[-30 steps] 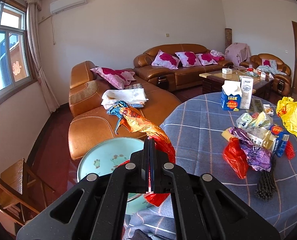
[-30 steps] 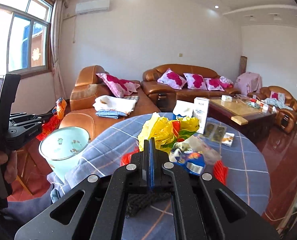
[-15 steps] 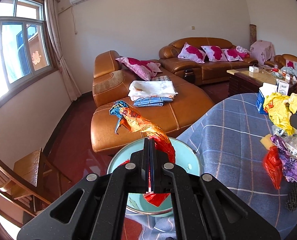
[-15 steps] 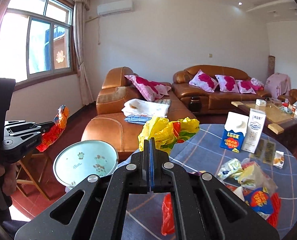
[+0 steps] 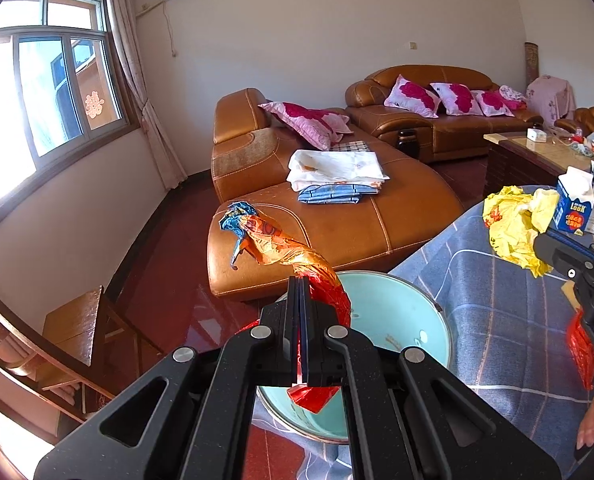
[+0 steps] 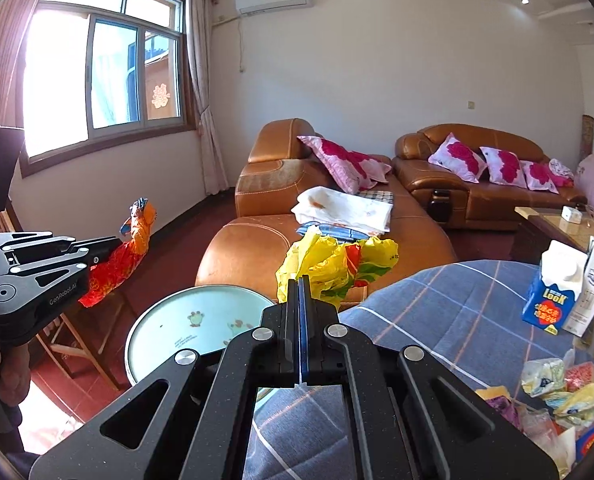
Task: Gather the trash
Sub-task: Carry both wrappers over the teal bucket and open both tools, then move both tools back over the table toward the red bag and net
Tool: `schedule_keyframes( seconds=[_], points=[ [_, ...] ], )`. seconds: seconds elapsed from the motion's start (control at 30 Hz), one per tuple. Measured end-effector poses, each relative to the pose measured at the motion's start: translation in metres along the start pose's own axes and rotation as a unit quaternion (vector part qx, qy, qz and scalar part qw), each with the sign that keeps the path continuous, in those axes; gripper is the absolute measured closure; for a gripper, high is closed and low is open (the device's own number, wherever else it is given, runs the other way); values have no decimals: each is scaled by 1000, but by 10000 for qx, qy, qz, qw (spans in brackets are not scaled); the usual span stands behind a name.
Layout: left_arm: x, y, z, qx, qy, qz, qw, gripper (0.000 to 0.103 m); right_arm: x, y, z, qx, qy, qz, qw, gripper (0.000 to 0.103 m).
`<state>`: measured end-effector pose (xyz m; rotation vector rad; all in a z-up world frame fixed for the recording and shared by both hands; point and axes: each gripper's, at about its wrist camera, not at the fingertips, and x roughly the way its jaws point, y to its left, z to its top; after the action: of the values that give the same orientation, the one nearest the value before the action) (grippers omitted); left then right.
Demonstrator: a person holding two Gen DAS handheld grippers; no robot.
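Observation:
My left gripper (image 5: 299, 280) is shut on a twisted red and orange foil wrapper (image 5: 281, 246) with a blue tip, held above the light blue bin (image 5: 401, 312) beside the table. In the right wrist view that left gripper (image 6: 115, 245) and its red wrapper (image 6: 129, 254) hang left of the bin (image 6: 201, 320). My right gripper (image 6: 299, 280) is shut on a crumpled yellow plastic bag (image 6: 333, 262) with red and green print, over the table's near edge just right of the bin. The left wrist view shows that yellow bag (image 5: 513, 224) at the right gripper's tip.
A round table with a blue plaid cloth (image 6: 457, 320) carries a blue milk carton (image 6: 553, 288), several snack wrappers (image 6: 557, 380) and a red bag (image 5: 583, 348). A brown leather sofa (image 5: 337, 216) with folded cloths stands behind the bin. A wooden chair (image 5: 73, 320) is at left.
Both grippers swung left, away from the table's clutter and toward the bin. The yellow bag now sits closer to the bin's rim, and the red wrapper hangs over the bin's opening.

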<state>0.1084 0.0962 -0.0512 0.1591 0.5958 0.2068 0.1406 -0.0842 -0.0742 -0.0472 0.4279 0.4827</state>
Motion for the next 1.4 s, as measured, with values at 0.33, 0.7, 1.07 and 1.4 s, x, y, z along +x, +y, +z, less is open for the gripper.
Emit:
schedule_keyframes(
  seconds=[0.33,0.7,1.07,1.4],
  points=[
    [4,0,-1,-2,88,82,9999,103,34,23,-6,-252,266,476,9982,102],
    [20,4,-3,-66,303,89,9995,103,44,30,-14,-379,401,635,9965,102],
    [24,2,-4,-52,329,-85,9994,99,53,44,-21,-595,628,862,9925,101],
    [23,0,-6,-125,366,-153,9991,81,55,36,-21,-454,657,670,9945,75]
  ],
)
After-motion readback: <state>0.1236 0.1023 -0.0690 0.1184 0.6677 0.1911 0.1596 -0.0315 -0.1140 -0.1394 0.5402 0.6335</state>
